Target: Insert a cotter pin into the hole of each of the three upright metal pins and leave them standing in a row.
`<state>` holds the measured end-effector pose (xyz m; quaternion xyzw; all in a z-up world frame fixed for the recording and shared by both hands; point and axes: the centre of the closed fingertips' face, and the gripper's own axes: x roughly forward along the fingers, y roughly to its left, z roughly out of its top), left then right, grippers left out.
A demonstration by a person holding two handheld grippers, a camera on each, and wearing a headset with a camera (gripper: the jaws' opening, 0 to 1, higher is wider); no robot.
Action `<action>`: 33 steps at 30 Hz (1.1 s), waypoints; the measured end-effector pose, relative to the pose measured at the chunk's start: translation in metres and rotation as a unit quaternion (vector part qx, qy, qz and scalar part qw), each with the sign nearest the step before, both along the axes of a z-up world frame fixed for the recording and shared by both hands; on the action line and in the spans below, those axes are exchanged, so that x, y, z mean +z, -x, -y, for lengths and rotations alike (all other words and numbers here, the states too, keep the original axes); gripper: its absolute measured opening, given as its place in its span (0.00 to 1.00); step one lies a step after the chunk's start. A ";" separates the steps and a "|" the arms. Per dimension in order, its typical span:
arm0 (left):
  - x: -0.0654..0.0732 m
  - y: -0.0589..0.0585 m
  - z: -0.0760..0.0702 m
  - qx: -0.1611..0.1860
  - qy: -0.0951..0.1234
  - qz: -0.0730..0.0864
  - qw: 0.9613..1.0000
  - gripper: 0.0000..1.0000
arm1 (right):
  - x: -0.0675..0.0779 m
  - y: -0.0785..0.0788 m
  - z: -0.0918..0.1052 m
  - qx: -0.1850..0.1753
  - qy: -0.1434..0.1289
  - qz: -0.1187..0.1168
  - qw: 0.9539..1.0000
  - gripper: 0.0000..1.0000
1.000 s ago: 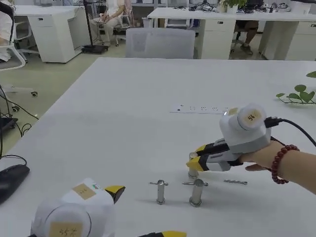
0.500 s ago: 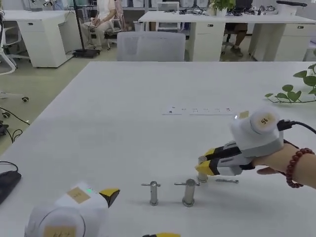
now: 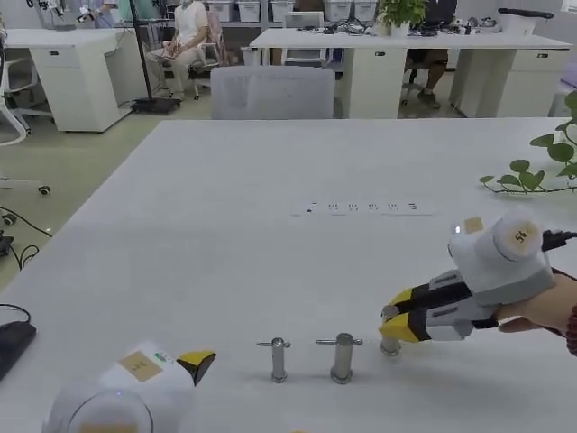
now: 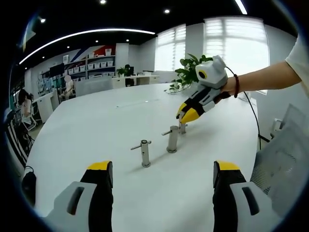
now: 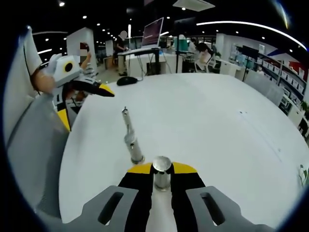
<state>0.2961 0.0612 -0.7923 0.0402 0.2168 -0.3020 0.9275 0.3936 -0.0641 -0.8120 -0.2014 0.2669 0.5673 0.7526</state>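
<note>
1. abt two thirds done, i reckon. left pin (image 3: 278,360) and mid pin (image 3: 342,358) both stand upright on the bench (image 3: 225,225), side by side, a little apart.
2. each has its cross-piece in: cotter pin (image 3: 273,344) sits through the left one near the top, second cotter pin (image 3: 338,342) through the mid one, both sticking out either side.
3. third pin (image 3: 390,346) is in my right claw (image 3: 393,328), just right of the mid pin. jaws are closed snug on its shaft below the head. in the right gripper view it stands upright betw. the yellow tips, top bare.
4. can't tell if its base touches the bench or hangs just above, nor if it's quite in line w/ the other two.
5. no cotter shows through the third pin and its hole is hidden by the jaws, so i judge that one isn't pinned yet. no spare cotter that i can make out on the bench.
6. my left claw (image 4: 162,167) is spread wide, nothing in it, low at the near-left, well apart from the row.
7. left to do, prob.: set the third pin in line, get a cotter through it, let go w/ all three standing.
</note>
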 end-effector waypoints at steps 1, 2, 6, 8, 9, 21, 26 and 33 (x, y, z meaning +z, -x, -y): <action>0.000 0.000 0.000 0.000 -0.001 0.000 1.000 0.85 | 0.000 0.002 0.001 0.006 0.000 -0.001 1.000 0.13; -0.001 0.000 0.000 -0.001 -0.002 0.000 1.000 0.85 | -0.001 0.004 0.002 0.010 0.001 -0.002 1.000 0.13; -0.002 0.002 0.000 -0.002 -0.006 -0.001 1.000 0.85 | 0.001 0.012 0.004 0.031 -0.004 -0.007 0.999 0.13; -0.002 0.002 0.000 -0.003 -0.006 0.000 1.000 0.85 | 0.002 0.016 0.004 0.040 -0.008 -0.010 0.999 0.13; -0.001 0.002 0.001 -0.004 -0.006 0.000 1.000 0.85 | 0.003 0.018 0.004 0.045 -0.009 -0.011 0.999 0.13; -0.002 0.002 0.001 -0.006 -0.007 0.001 1.000 0.84 | 0.006 0.033 -0.002 0.103 -0.016 -0.020 0.994 0.13; -0.002 0.002 0.000 -0.006 -0.008 0.001 1.000 0.84 | 0.003 0.037 -0.003 0.121 -0.013 -0.020 0.992 0.13; 0.000 0.001 0.000 -0.004 0.001 0.003 1.000 0.84 | -0.002 0.037 -0.004 0.127 -0.007 -0.020 0.992 0.13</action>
